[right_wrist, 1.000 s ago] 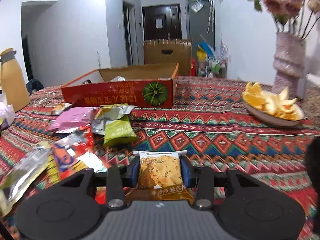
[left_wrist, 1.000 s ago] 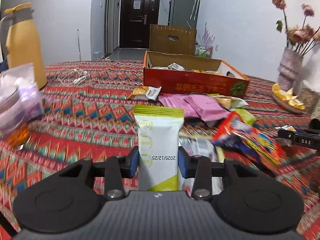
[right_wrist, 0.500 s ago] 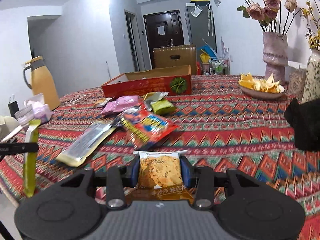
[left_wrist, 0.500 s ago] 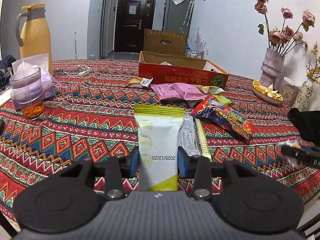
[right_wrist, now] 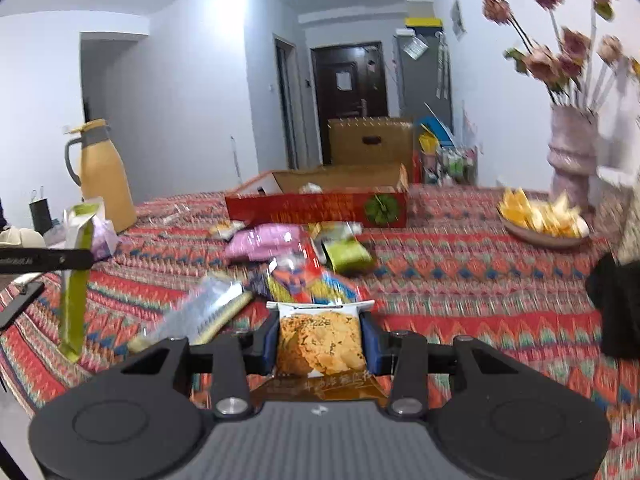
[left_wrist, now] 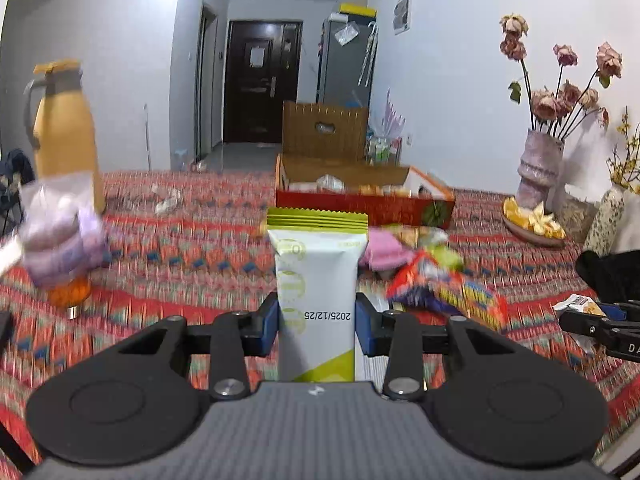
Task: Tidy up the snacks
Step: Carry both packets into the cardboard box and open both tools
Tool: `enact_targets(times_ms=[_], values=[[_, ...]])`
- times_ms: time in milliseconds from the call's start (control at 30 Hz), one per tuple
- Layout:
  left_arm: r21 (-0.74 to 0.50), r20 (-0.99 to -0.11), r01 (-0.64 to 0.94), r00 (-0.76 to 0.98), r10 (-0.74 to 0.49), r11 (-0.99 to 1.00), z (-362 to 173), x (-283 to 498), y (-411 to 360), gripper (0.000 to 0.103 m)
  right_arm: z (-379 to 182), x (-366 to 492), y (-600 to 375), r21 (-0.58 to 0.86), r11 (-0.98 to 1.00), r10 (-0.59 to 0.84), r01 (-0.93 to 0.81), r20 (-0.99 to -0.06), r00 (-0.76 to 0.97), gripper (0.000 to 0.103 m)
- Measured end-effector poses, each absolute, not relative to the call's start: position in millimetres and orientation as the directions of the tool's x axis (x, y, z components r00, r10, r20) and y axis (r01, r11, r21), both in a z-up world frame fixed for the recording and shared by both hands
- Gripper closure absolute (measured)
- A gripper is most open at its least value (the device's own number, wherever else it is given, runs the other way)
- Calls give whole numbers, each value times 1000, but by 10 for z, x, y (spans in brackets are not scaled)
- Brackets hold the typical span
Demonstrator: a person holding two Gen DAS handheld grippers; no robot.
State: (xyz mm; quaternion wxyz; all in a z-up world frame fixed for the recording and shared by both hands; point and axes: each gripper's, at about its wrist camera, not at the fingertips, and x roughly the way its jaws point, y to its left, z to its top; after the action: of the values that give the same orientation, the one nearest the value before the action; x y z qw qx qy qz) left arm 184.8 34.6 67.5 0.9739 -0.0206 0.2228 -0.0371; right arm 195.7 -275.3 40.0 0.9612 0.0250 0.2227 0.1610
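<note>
Two grips: both grippers are loaded, one snack each, held above the patterned tablecloth.
Left gripper: its blue pads are closed on a white-and-green wrapped bar, which stands upright between them, crimped green top uppermost, a printed date across its front.
Right gripper: clamped on a biscuit packet with a golden biscuit pictured on it; the packet's brown lower edge hangs behind the pads.
Near pile: a red-and-blue snack bag lies just ahead of the right gripper, a silvery packet beside it, a green packet and pink packets a little farther on.
Middle distance: a red cardboard box sits open-topped beyond the pile, with a few wrapped items already inside.
Far side: a yellow thermos jug stands at the left, a plate of orange peel and a vase of dried flowers at the right.
Step in hand: carrying, as I read it; both snacks are lifted clear of the cloth and face the box.
Next move: likely a reach over the loose pile to the box, then letting go above its open top, one hand at a time so the grippers do not crowd each other.
Watch: the tall bar is pinched low, so it could tip on the way.
</note>
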Motion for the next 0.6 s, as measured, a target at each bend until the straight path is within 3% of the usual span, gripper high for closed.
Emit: enact_targets(times_ms=[233,600], values=[[-2,-389,73,919,-68,997,1034,2712,360,64,837,2729,-2661,46,930,354,-365,-381,854,63],[-34,-366,76,927,-83,997,1452,4394,315,64,1307,4436,-2473,46,905,410,-423,-363,837,62]])
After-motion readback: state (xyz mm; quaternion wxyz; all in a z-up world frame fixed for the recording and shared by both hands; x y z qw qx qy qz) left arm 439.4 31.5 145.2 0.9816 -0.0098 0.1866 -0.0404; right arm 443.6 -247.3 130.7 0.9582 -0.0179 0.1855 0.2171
